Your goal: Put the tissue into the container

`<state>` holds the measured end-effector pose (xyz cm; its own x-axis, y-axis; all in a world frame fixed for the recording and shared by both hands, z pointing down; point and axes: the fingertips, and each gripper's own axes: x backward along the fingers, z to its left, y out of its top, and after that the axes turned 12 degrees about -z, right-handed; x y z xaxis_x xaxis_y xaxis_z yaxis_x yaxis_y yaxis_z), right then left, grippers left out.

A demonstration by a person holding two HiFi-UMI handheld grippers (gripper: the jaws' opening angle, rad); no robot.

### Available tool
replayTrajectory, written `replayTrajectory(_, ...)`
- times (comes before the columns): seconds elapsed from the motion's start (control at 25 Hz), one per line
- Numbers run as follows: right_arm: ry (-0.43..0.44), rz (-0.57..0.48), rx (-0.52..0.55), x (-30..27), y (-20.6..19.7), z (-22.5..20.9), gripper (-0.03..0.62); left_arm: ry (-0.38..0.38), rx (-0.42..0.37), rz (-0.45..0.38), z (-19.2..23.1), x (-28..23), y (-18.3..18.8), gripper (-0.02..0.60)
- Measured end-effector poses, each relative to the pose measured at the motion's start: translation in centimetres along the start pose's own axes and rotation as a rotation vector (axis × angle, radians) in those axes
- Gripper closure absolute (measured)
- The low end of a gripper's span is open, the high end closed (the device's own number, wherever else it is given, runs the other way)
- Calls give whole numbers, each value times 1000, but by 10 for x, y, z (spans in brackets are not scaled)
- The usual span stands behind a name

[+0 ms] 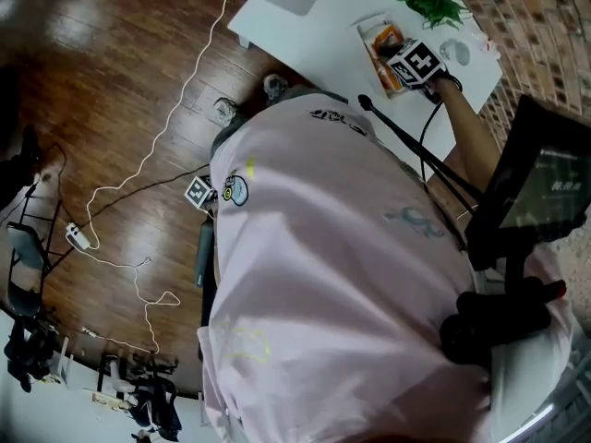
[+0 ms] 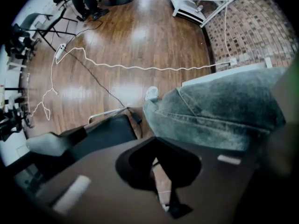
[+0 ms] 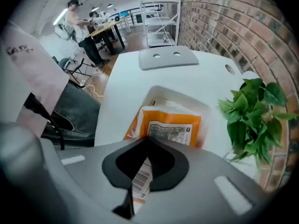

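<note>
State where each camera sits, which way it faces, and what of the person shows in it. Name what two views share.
Head view: on the person's head, steeply downward; pink shirt, right forearm, right hand-held gripper over the white table.
Left gripper view: on the left hand-held gripper, downward at wooden floor; jeans leg shows.
Right gripper view: on the right hand-held gripper, down at the orange tissue packet and the container; shirt at left.
Shared: head and right gripper views show packet, container, plant.

clear: bare table (image 3: 122, 90) left of container (image 3: 161, 91) | obstacle: plant (image 3: 252, 115) at right
</note>
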<state>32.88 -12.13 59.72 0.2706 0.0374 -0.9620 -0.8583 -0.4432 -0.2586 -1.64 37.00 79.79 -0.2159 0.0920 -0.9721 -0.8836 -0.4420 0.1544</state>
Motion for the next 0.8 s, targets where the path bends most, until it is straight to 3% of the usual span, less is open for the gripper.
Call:
replayTrajectory(0.04,18,-16,-18,6,3,-2,591,4,22,11,2,-2,-5,577)
replayTrajectory(0.2,47,-107,-15,43,28,3,460,-11,69,46,1,-1,-20,577)
replayTrajectory(0.32,48,-161,-26,49,29,0,459,9,26,42,6,-1,-14,577)
replayTrajectory(0.56,-35,-202,18,50,20,-4,459,73,-177,40,3,5,5,577)
replayTrajectory(0.76,-41,-230,12,49,20,-3,459,70,-170,36,1,6,7,577)
replayTrajectory(0.8,-46,-245,14,50,22,-3,502,66,-160,36,0,5,5,577)
